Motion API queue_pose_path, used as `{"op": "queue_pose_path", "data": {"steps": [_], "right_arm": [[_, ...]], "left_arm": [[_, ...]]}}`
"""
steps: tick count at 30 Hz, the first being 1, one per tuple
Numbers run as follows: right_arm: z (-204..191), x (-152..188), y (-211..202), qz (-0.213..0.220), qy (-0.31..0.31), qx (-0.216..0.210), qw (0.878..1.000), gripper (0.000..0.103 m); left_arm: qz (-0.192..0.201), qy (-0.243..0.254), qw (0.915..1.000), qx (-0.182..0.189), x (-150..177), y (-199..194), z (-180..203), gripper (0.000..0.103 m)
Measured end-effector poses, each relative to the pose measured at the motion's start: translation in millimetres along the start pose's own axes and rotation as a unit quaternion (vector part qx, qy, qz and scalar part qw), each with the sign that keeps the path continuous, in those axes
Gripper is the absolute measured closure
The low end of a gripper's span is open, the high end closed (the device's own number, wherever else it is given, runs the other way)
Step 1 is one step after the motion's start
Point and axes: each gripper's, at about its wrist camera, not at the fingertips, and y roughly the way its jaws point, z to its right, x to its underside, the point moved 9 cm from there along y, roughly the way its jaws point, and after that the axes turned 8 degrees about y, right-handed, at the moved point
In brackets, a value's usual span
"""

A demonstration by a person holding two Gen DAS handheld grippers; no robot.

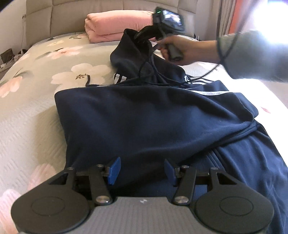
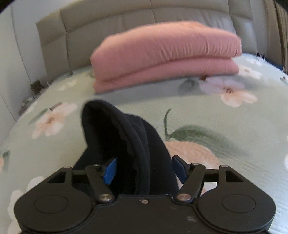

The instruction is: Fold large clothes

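Observation:
A large navy hooded sweatshirt (image 1: 144, 117) with white stripes lies partly folded on the bed. My left gripper (image 1: 142, 170) is at its near edge, jaws wide apart with navy cloth lying between the blue pads (image 1: 114, 170). My right gripper (image 1: 142, 36) is at the far end, holding the hood lifted off the bed. In the right wrist view the hood (image 2: 126, 144) runs between the blue pads of the right gripper (image 2: 144, 171), which are closed onto the thick cloth.
A folded pink quilt (image 1: 117, 25) (image 2: 165, 55) lies at the head of the bed against the padded headboard (image 1: 54, 16). The floral bedspread (image 1: 45, 72) extends to the left. A window with curtains (image 1: 239, 16) is at the right.

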Motion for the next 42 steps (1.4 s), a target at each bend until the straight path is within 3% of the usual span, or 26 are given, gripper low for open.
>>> {"op": "queue_pose_path", "data": {"steps": [2,8,16,21,25,28,29,30,33,37,39,42], "right_arm": [[-7,1,-3,-0.001,-0.004,-0.009,1.0,0.092],[-35,-7,-84,0.071,-0.066,-0.044,0.994,0.092],[-65,6,-296,0.167,-0.124,-0.13,0.969,0.093],[-55,58,-420,0.18,-0.127,-0.173,0.96,0.092],[-20,132,-480,0.135,-0.124,-0.172,0.968,0.092],[9,205,-493,0.057,-0.126,-0.164,0.977,0.081],[18,229,-493,0.032,-0.139,-0.151,0.978,0.068],[30,253,-491,0.003,-0.149,-0.131,0.98,0.046],[62,301,-486,-0.062,-0.132,-0.104,0.984,0.046],[81,299,-475,-0.086,-0.082,-0.097,0.988,0.042],[83,286,-461,-0.084,-0.049,-0.102,0.99,0.027],[85,270,-434,-0.082,0.005,-0.105,0.991,0.023]], "left_arm": [[0.0,0.011,0.9999,-0.007,-2,-3,2,0.047],[0.021,0.005,0.999,-0.038,-19,-23,-3,0.047],[0.084,-0.033,0.9935,-0.069,-56,-100,-10,0.047],[0.114,-0.062,0.9892,-0.068,-63,-146,2,0.046],[0.113,-0.071,0.9888,-0.068,-53,-167,13,0.046],[0.095,-0.07,0.9908,-0.065,-35,-171,22,0.045],[0.087,-0.07,0.9918,-0.063,-28,-171,25,0.045],[0.079,-0.069,0.9926,-0.061,-22,-170,27,0.045],[0.059,-0.068,0.9947,-0.051,-8,-163,34,0.045],[0.053,-0.08,0.9952,-0.021,-9,-143,36,0.045],[0.057,-0.106,0.9926,0.011,-20,-126,33,0.045],[0.059,-0.151,0.9857,0.046,-42,-96,24,0.045]]}}
